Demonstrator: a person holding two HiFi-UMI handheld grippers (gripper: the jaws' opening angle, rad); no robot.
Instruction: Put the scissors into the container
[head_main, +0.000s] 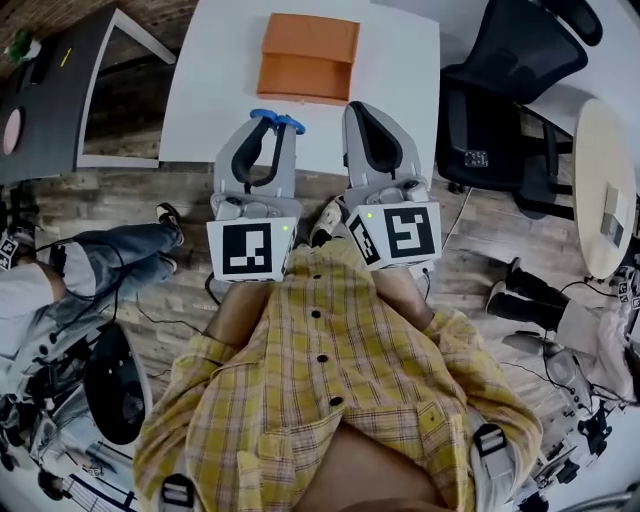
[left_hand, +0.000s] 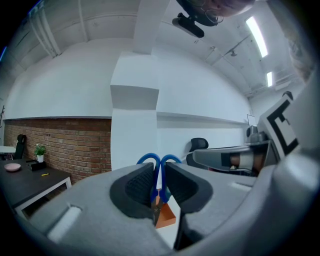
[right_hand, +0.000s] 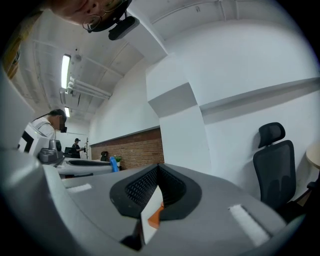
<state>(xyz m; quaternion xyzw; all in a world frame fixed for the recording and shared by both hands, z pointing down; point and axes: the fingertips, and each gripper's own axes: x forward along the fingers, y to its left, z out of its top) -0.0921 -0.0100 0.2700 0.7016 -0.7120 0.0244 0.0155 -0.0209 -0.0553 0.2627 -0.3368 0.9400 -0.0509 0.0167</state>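
The blue-handled scissors (head_main: 289, 124) are clamped upright in my left gripper (head_main: 266, 124), handles poking out beyond the jaw tips over the near edge of the white table (head_main: 210, 90). In the left gripper view the blue loops (left_hand: 149, 160) rise above the shut fingers, blades running down between the pads. The orange container (head_main: 308, 58) sits open on the table, farther back and slightly right of the scissors; a corner of the container (left_hand: 166, 216) shows through the jaws. My right gripper (head_main: 361, 108) hovers beside the left one, shut and empty (right_hand: 158, 172).
A black office chair (head_main: 512, 70) stands right of the table, with a round pale table (head_main: 603, 185) beyond it. A dark desk (head_main: 50, 90) is at the left. A seated person's legs (head_main: 110, 255) are at left, and another person's feet (head_main: 530, 298) at right.
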